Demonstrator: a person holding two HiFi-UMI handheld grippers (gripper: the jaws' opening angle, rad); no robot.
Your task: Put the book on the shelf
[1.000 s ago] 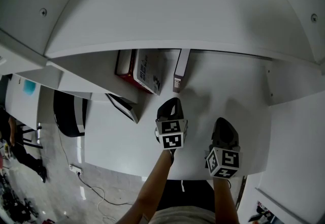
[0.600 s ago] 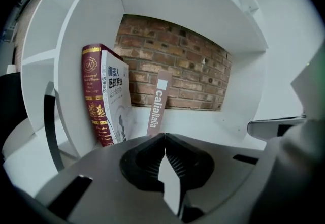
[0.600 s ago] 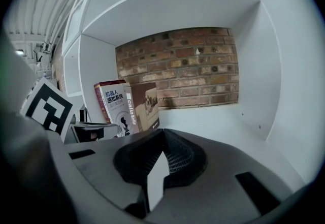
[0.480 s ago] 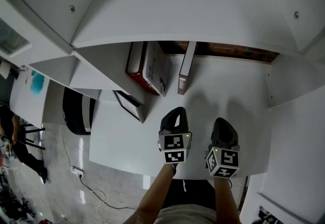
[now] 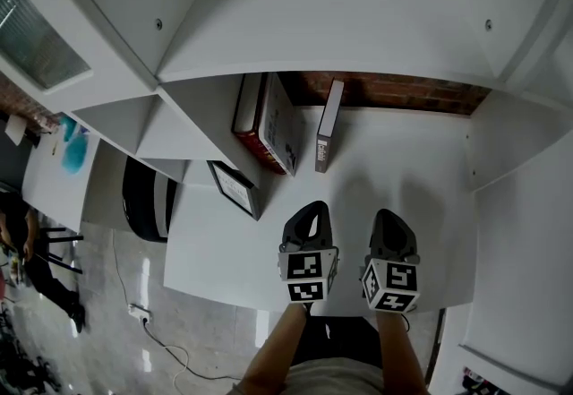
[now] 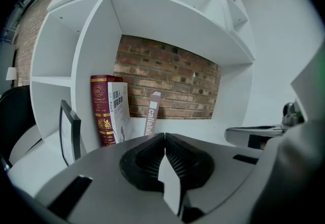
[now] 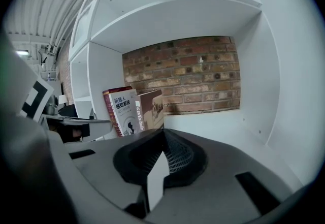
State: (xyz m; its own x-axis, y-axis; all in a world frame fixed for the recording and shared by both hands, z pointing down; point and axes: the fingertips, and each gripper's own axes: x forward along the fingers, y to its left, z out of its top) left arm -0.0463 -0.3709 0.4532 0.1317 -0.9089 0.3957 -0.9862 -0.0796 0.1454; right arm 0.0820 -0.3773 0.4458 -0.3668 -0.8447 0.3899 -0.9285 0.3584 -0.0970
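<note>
Thin book seen standing, slightly tilted, on shelf, just beside white book and red book. Left gripper and right gripper held back, jaws together, nothing clamped. Placement judged done; only withdrawal left.

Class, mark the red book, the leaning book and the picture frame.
red book (image 6: 100, 111): left gripper view, spine.
leaning book (image 6: 151, 116): left gripper view, spine.
picture frame (image 5: 235, 190): head view, front face.
</note>
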